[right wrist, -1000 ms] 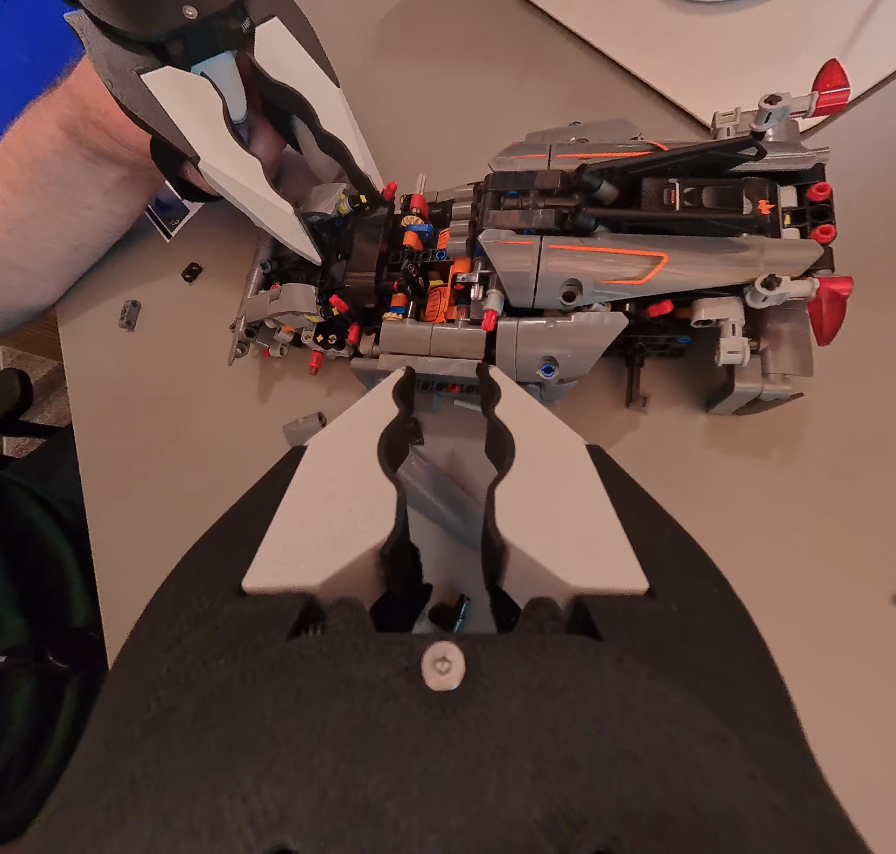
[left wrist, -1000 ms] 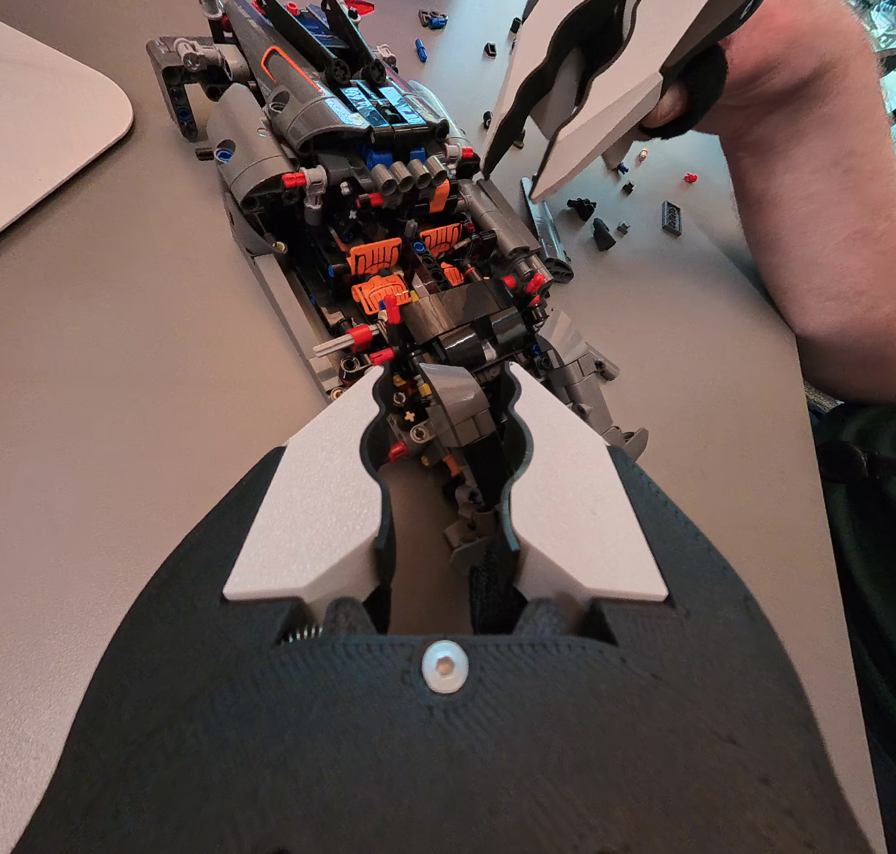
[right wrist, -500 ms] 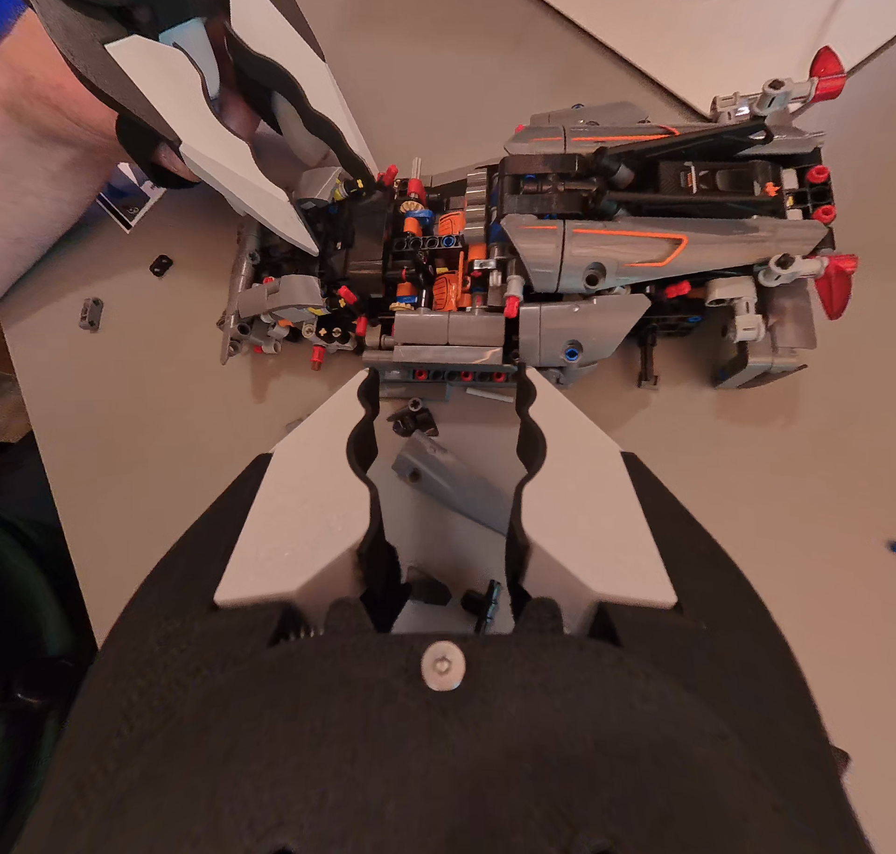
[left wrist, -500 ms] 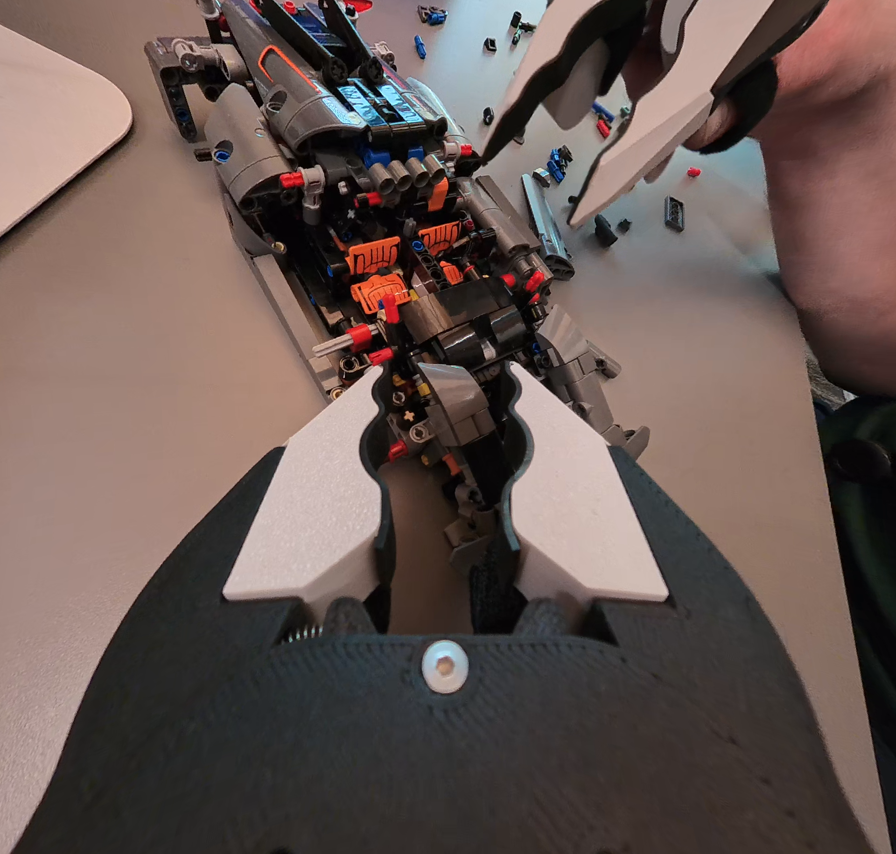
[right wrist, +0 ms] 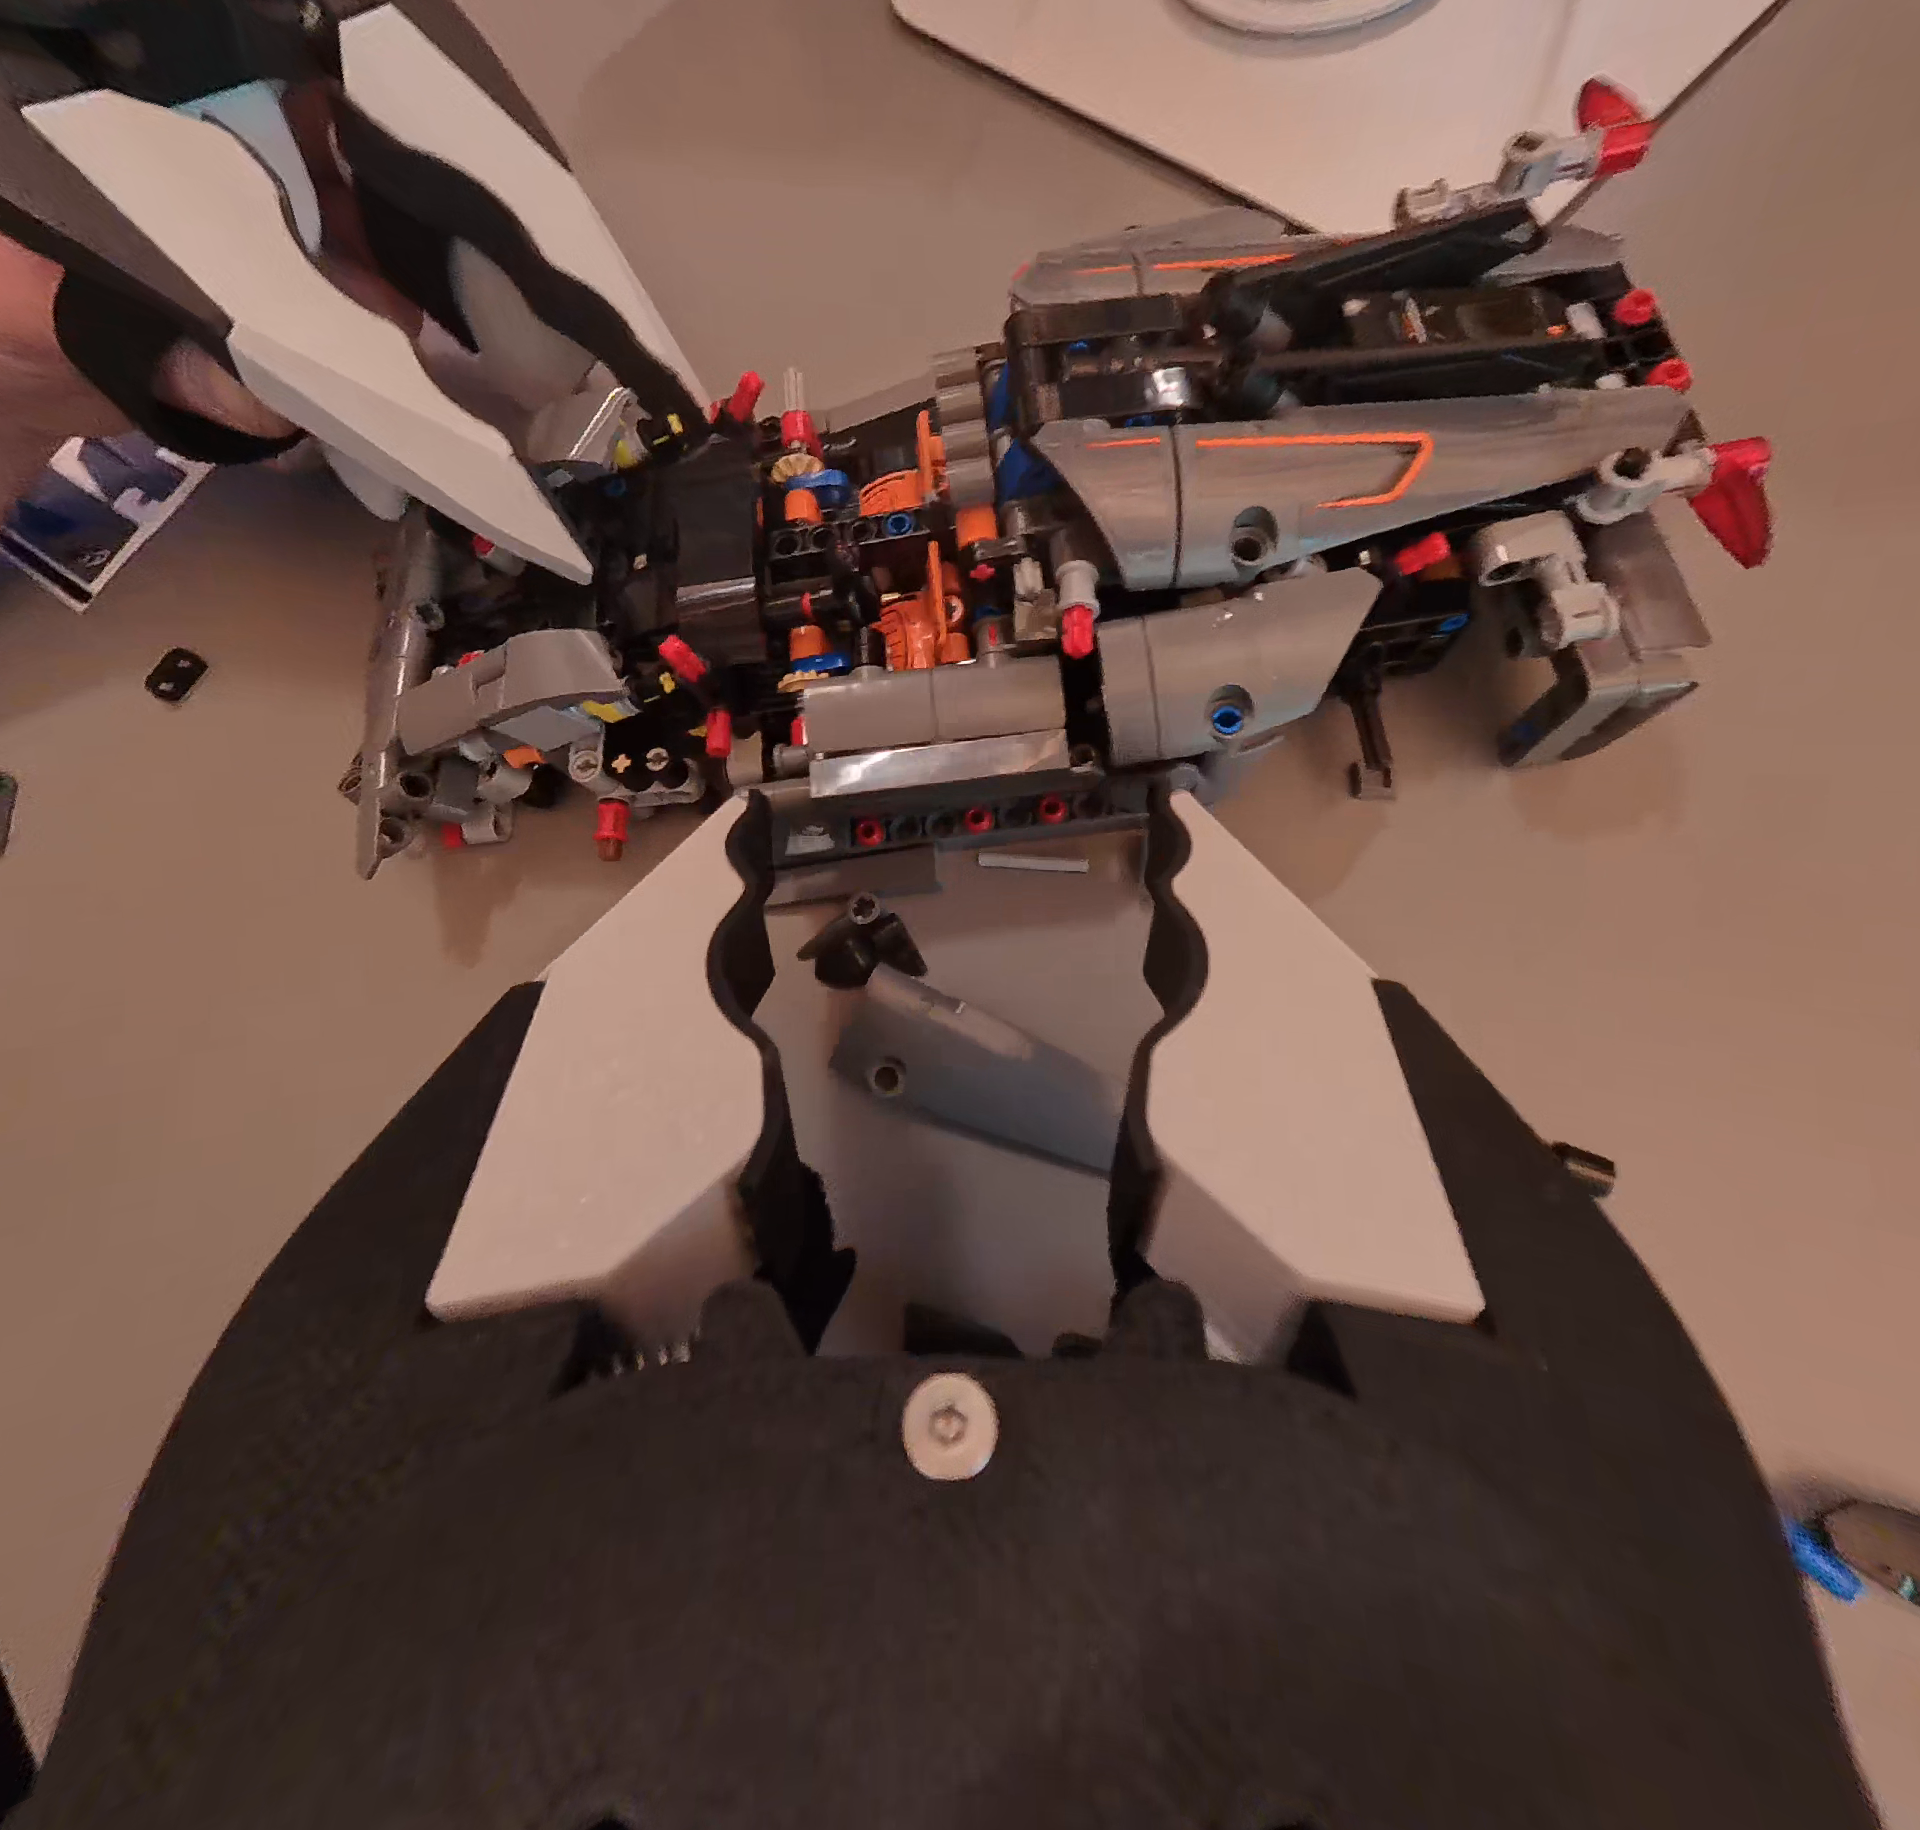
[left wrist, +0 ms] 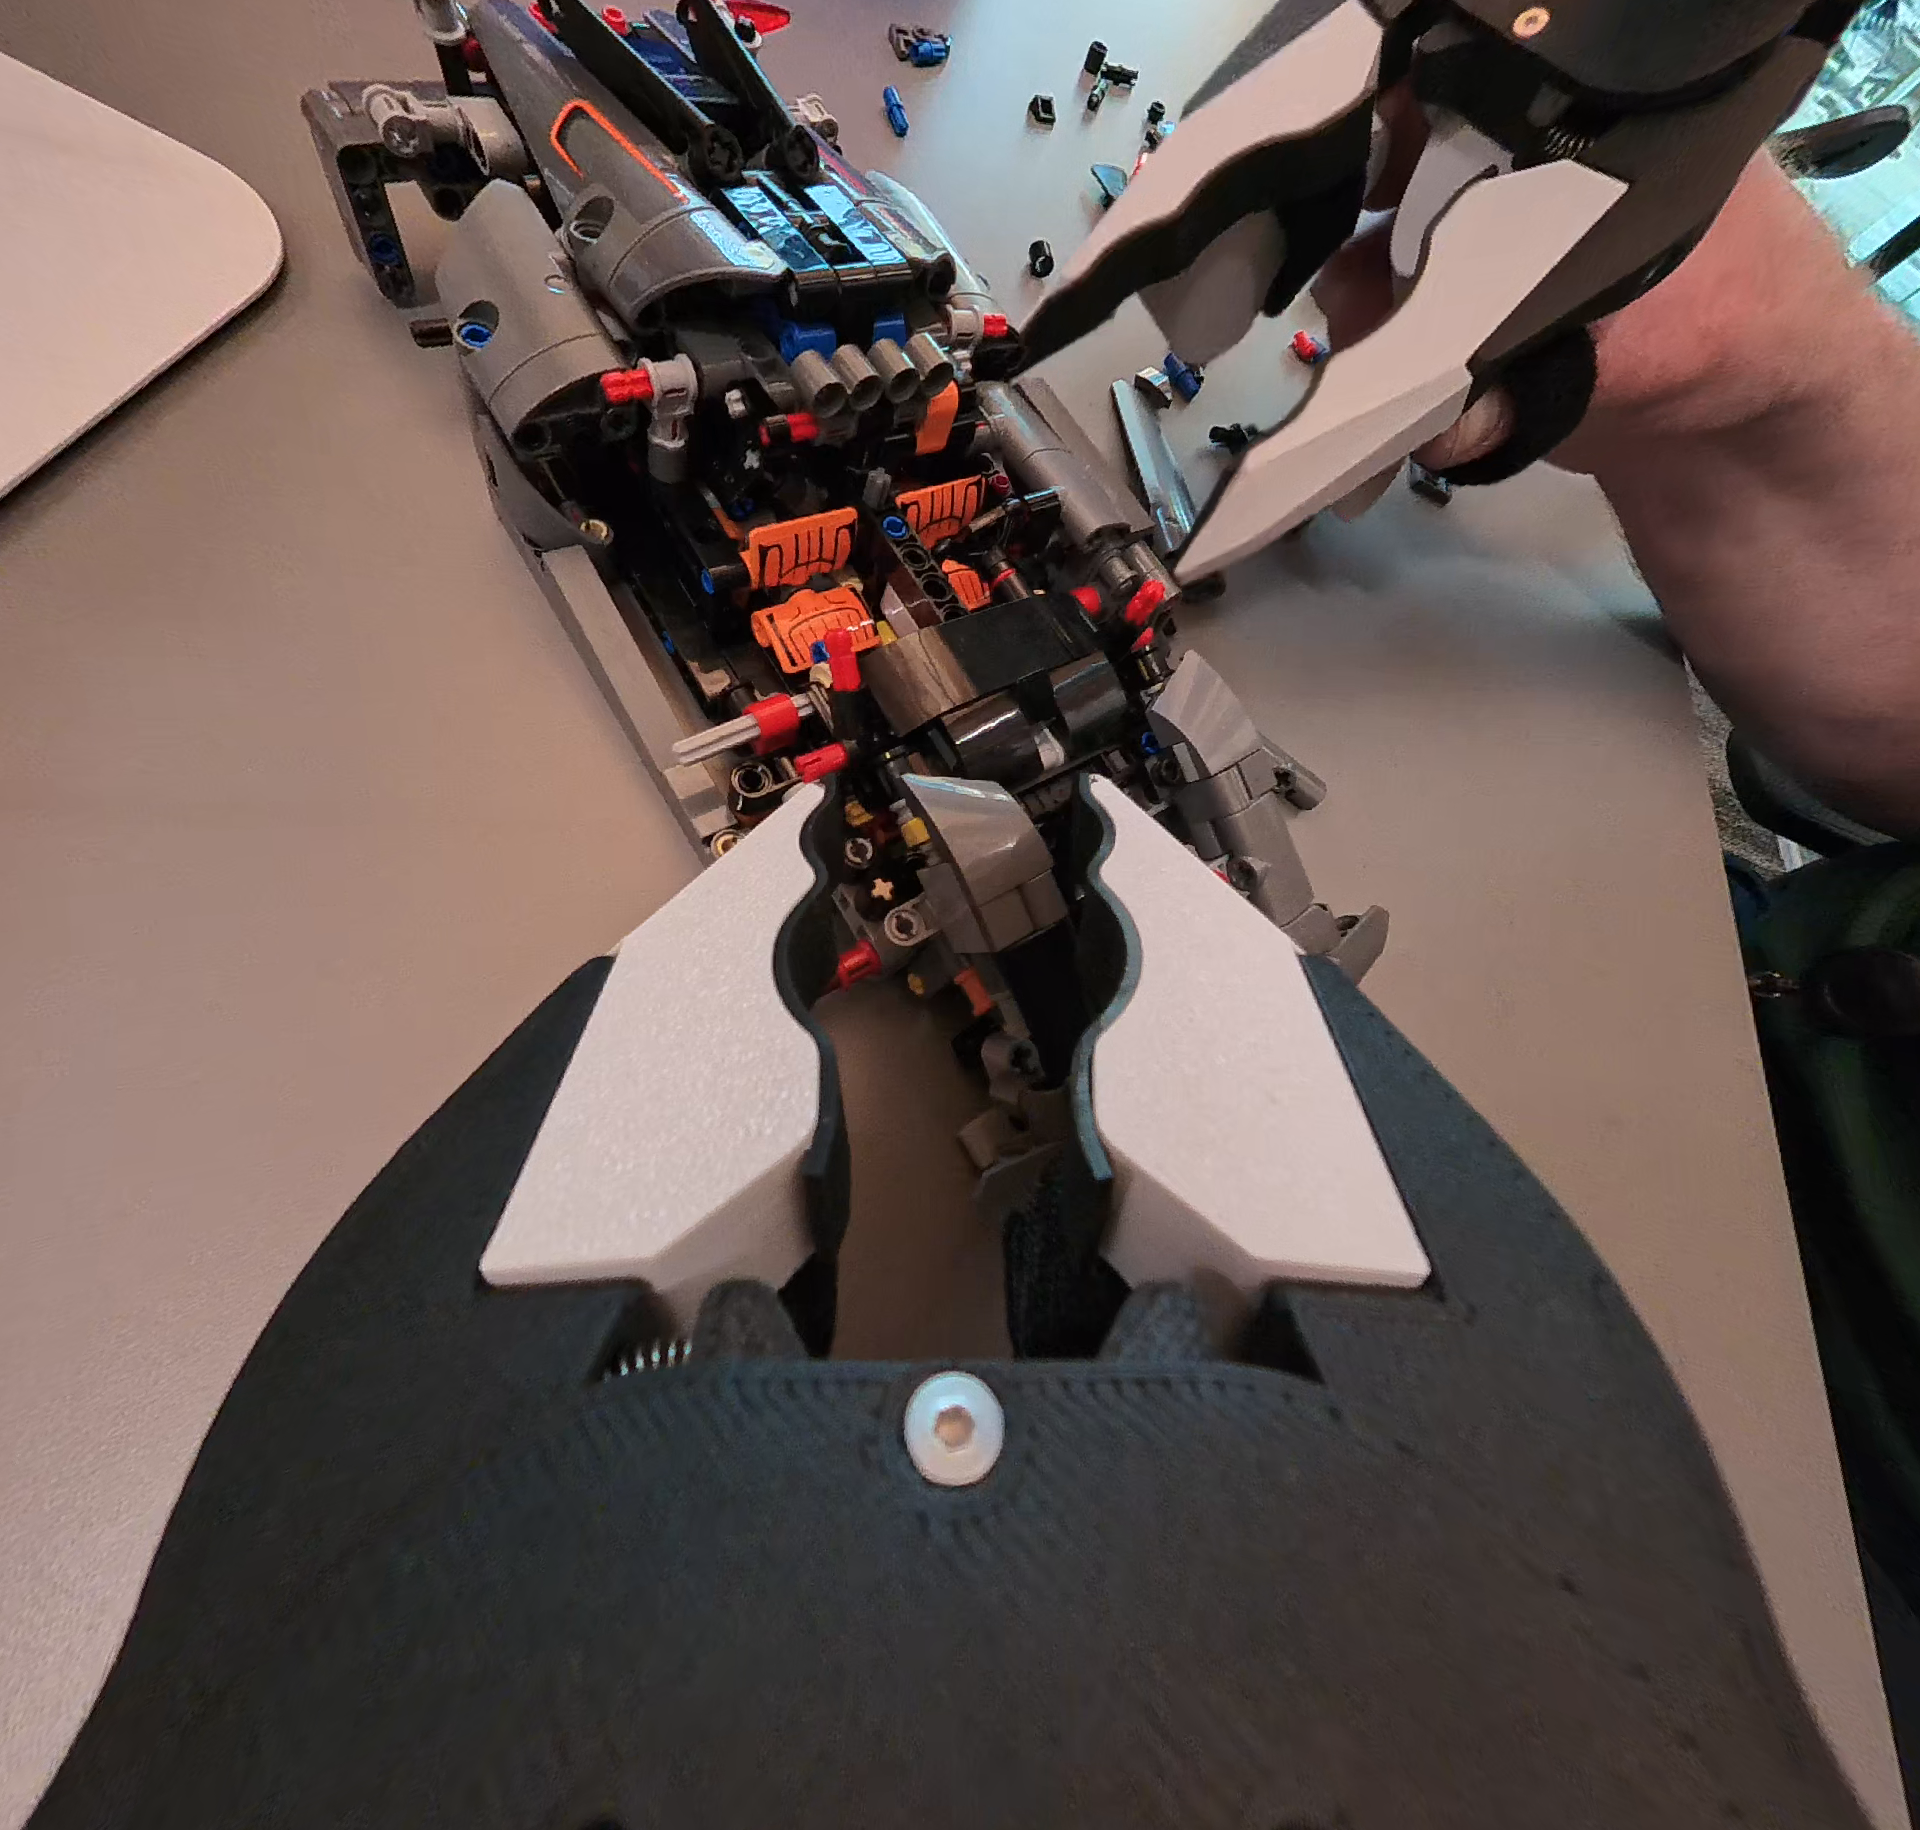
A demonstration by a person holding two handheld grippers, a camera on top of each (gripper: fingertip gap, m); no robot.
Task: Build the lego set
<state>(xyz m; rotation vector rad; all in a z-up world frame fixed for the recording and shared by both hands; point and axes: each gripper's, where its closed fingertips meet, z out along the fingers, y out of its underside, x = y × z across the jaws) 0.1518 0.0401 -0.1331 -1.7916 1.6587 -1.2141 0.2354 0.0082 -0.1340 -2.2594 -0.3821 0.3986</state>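
A long grey, black and orange lego car lies on the grey table; it also shows in the right wrist view. My left gripper is shut on the car's front end, with a grey fender between its fingers; it shows in the right wrist view too. My right gripper is open at the car's side. A loose grey panel and a small black piece lie on the table between its fingers. In the left wrist view the right gripper hovers open beside the car.
Several small loose pieces lie scattered beyond the car. A white pad sits at the far side, also in the left wrist view. A printed card lies by the car's front. A person's forearm is at the right.
My right gripper has opened wide over the grey panel, which now lies loose between its fingers. My left gripper and the car have not moved.
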